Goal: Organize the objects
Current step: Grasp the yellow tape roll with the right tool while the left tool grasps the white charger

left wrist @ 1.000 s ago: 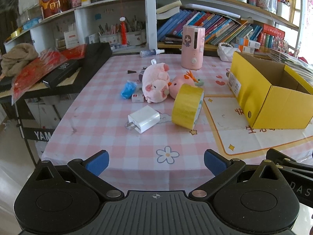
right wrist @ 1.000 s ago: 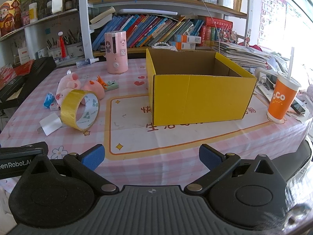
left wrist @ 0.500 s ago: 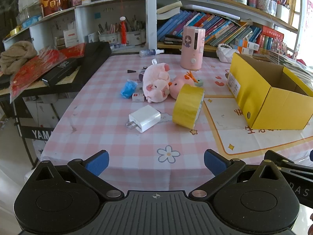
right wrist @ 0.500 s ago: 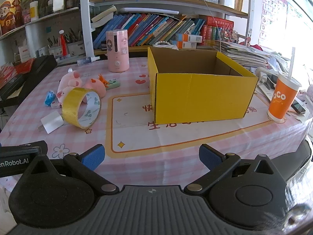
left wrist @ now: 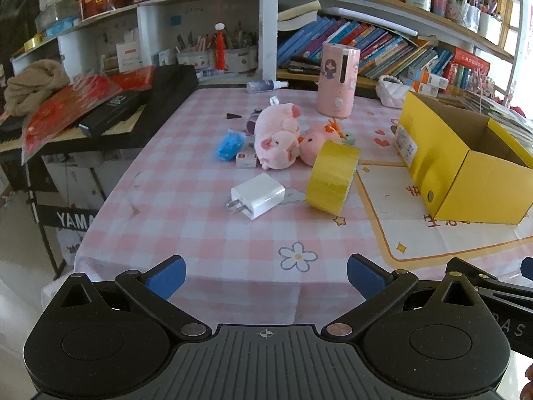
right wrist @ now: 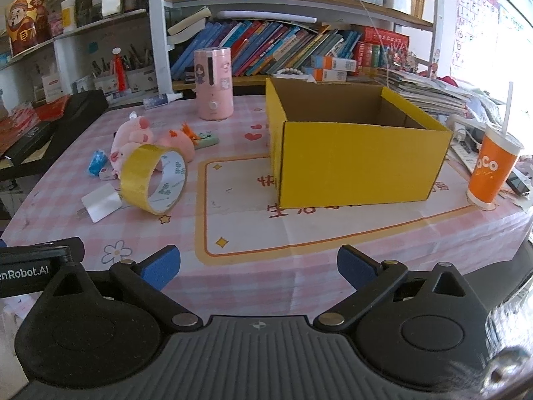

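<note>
Left wrist view first: the left gripper (left wrist: 266,276) hangs at the near edge of the table (left wrist: 200,233), its blue pads spread wide with nothing between them. Straight ahead and well apart from the tips lies the charger (left wrist: 258,196), flat on the checked cloth, prongs toward the camera's left. Just to its right the tape (left wrist: 332,177) stands on edge. Behind those, the pig (left wrist: 276,140) lies touching a smaller pink toy (left wrist: 314,143), with a blue packet (left wrist: 230,146) on its left. The box (left wrist: 466,160) sits open, far off to the right of the fingers, and a pink canister (left wrist: 338,81) stands upright at the back

Over to the right wrist view: the right gripper (right wrist: 259,265) is spread wide too, empty, hovering over the table's front edge. The box (right wrist: 353,153) is dead ahead and slightly right, well clear of the tips, resting on the yellow-bordered mat (right wrist: 299,220). The tape (right wrist: 153,178), charger (right wrist: 100,202) and pig (right wrist: 131,141) cluster ahead to the left. An orange cup (right wrist: 493,170) with a straw stands far right
</note>
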`<state>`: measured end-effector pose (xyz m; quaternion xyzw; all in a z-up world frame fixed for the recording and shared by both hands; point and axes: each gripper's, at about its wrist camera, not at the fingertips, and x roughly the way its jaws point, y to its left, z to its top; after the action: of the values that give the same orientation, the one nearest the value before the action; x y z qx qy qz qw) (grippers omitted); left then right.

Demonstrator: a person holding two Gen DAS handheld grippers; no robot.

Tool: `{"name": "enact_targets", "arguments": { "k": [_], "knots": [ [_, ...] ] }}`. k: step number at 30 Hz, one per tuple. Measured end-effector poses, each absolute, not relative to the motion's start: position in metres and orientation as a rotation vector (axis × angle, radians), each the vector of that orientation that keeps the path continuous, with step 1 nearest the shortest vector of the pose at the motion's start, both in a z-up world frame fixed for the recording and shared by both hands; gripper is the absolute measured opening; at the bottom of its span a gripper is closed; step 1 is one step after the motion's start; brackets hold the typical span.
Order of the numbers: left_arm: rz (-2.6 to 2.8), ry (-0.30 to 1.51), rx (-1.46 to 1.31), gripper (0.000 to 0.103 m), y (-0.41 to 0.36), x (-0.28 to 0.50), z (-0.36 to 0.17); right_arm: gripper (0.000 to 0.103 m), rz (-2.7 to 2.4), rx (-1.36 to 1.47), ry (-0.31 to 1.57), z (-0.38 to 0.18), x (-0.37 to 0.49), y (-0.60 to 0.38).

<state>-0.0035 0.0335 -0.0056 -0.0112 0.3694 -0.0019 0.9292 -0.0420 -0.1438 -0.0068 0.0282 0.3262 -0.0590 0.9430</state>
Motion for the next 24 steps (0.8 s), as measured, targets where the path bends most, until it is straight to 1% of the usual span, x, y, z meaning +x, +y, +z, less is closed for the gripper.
{"name": "enact_targets", "arguments": {
  "k": [7, 9, 10, 11, 12, 13, 14, 18, 24],
  "knots": [
    [0.024, 0.763, -0.024, 0.103, 0.041, -0.003, -0.007, 0.097, -0.07, 0.034, 0.673, -0.01, -0.039, -0.135],
    [0.037, 0.764, -0.031, 0.103, 0.045, -0.003, -0.007, 0.095, -0.049, 0.031, 0.674, -0.01, -0.036, -0.132],
    [0.036, 0.766, -0.035, 0.102, 0.046, -0.003, -0.007, 0.092, -0.034, 0.032, 0.676, -0.01, -0.035, -0.131],
    [0.032, 0.767, -0.041, 0.102, 0.048, -0.002, -0.007, 0.086, -0.02, 0.033, 0.675, -0.009, -0.033, -0.129],
    [0.035, 0.767, -0.048, 0.102, 0.049, -0.001, -0.007, 0.082, -0.009, 0.03, 0.672, -0.009, -0.032, -0.127],
    [0.036, 0.764, -0.052, 0.102, 0.05, 0.0, -0.006, 0.074, 0.004, 0.023, 0.67, -0.008, -0.029, -0.125],
    [0.036, 0.758, -0.055, 0.102, 0.051, 0.001, -0.005, 0.069, 0.021, 0.011, 0.67, -0.007, -0.027, -0.122],
    [0.037, 0.75, -0.086, 0.099, 0.056, 0.006, -0.006, 0.067, 0.078, -0.021, 0.682, -0.008, -0.016, -0.114],
    [0.054, 0.741, -0.166, 0.098, 0.064, 0.02, -0.007, 0.067, 0.132, -0.015, 0.68, -0.008, 0.009, -0.113]
  ]
}}
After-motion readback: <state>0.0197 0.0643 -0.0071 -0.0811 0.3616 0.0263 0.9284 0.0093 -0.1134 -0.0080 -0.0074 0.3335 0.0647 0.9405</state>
